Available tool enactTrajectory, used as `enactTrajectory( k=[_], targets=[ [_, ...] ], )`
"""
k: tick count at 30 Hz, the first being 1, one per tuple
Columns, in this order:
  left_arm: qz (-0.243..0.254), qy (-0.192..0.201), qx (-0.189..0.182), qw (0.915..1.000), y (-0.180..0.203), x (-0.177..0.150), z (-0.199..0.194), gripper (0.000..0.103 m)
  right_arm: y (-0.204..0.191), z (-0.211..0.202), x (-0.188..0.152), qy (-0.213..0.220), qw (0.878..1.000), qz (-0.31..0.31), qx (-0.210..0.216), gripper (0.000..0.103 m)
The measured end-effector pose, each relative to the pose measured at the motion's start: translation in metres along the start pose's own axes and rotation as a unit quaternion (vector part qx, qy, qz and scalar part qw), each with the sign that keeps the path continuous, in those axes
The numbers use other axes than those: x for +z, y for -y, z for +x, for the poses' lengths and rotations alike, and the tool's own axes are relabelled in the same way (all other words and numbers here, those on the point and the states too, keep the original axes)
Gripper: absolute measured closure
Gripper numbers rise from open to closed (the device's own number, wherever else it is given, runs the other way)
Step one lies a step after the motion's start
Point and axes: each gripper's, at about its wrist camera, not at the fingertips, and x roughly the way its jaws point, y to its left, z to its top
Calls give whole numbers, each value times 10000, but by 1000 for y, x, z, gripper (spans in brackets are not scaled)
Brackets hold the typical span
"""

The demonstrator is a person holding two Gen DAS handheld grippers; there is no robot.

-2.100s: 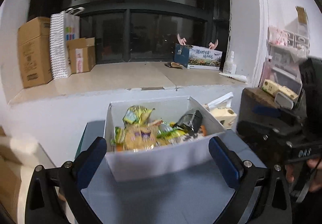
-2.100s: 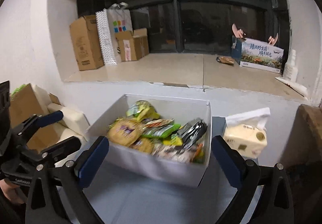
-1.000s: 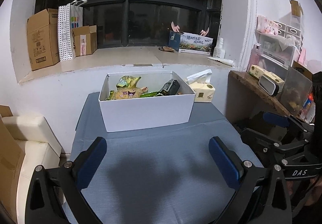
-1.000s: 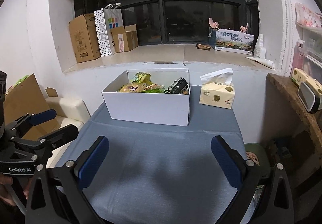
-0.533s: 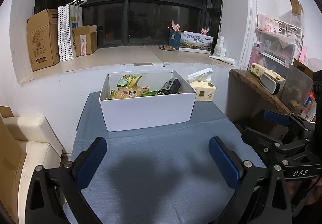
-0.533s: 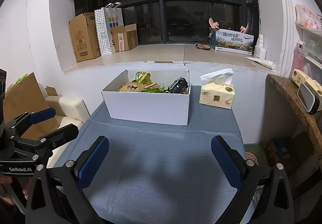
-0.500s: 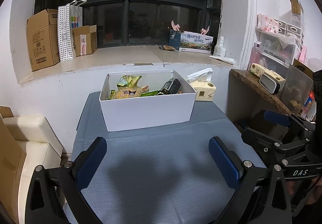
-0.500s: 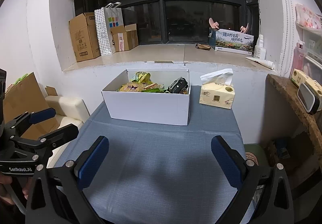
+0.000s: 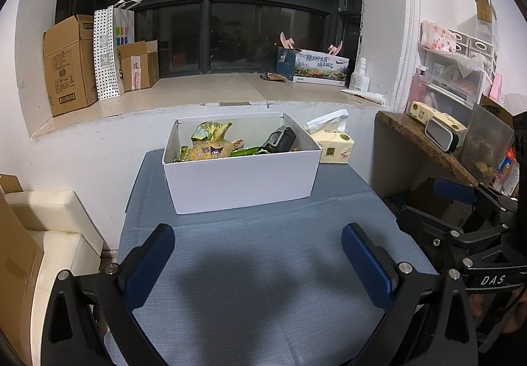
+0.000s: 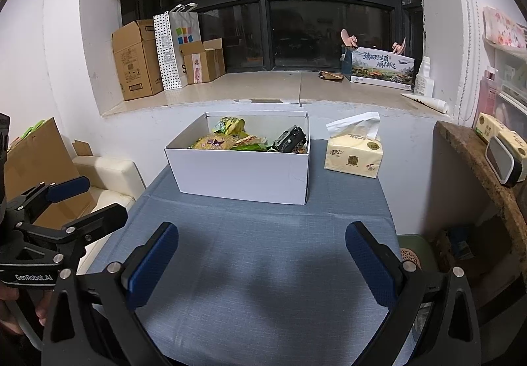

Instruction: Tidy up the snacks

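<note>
1. While both tools hang spread and empty, the left tool [image 9: 257,250] and right tool [image 10: 262,250] face bare blue table [image 10: 263,267].
2. Snacks [image 10: 230,140] fill the white box [image 10: 243,173] at the table's far end.
3. A tissue pack [image 10: 354,157] sits just right of the box.

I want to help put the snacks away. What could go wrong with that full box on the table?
The snacks are piled to the white box rim, and a yellow-green packet sticks up above it, so it might snag and spill when something is pulled out. The tissue pack stands close beside the box and could get knocked if the right gripper swings wide.
</note>
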Motion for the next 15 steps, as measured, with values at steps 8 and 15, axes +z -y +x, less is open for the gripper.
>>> enactTrajectory(
  k=[8,15],
  targets=[
    [11,-9,4,10000,1,0,1,0,0,1,0,-35,10000,-18,-10,0],
    [22,-27,2,10000,1,0,1,0,-1,1,0,-42,10000,-17,9,0]
  ],
)
